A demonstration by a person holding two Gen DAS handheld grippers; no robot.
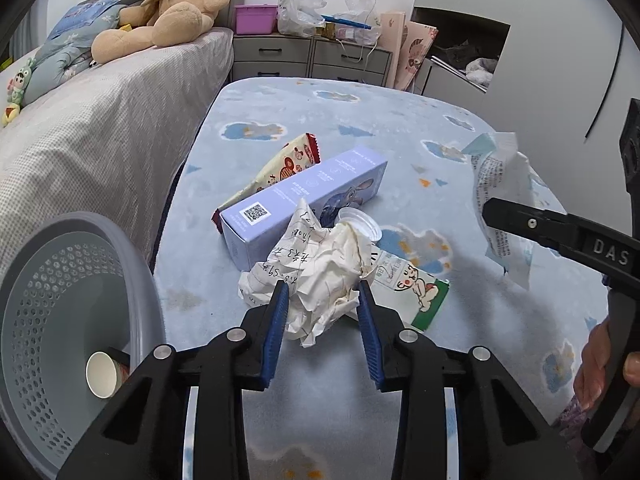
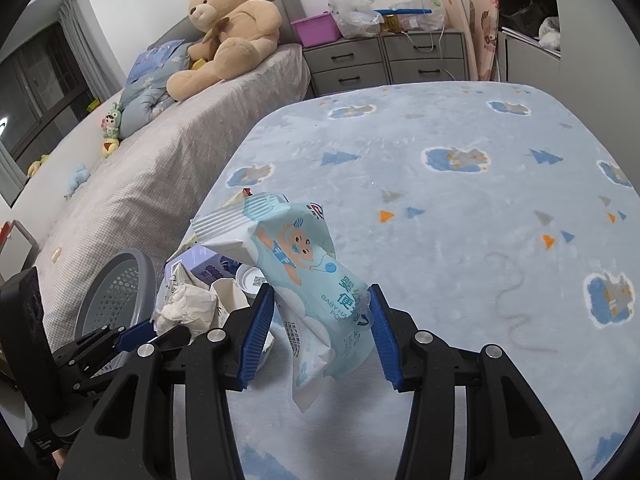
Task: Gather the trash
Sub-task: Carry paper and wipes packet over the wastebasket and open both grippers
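Lying crumpled, scribbled white paper wad (image 1: 316,276).

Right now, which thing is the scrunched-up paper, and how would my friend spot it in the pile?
Find the pale blue fleece blanket with cloud pictures beside the bed, then the trash pile near the grey perforated plastic basket. The crumpled white paper ball with handwriting sits at the pile's front, between the left tongs. Unlike the smooth purple cardboard box behind it, it is wrinkled and scribbled on.
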